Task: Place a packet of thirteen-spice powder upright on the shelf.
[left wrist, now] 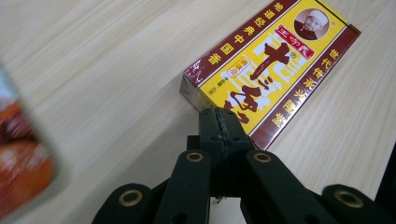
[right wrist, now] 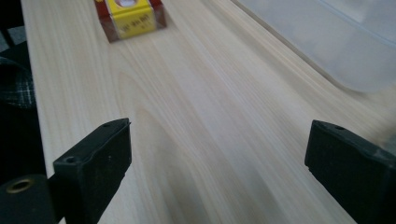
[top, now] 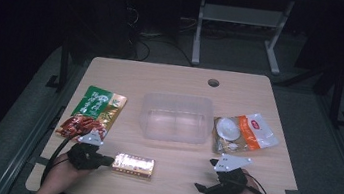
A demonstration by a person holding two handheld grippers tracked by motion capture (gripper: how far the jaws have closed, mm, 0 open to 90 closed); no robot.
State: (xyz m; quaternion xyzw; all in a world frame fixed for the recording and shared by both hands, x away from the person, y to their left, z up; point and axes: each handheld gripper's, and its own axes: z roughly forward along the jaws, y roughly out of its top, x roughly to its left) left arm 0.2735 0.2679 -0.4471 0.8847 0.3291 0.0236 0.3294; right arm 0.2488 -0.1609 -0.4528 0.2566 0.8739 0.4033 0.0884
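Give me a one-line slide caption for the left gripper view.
Left gripper, jaws closed together, tips over the near edge of a yellow and maroon box lying flat on the wooden table.

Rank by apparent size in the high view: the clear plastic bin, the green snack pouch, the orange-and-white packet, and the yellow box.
1. Clear plastic bin.
2. Green snack pouch and orange-and-white packet: too alike to rank.
3. Yellow box, smallest.

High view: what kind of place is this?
Probably a lab or data-collection room: a bare wooden table with staged food packets, a clear plastic bin, dark surroundings, and cables on the floor behind.
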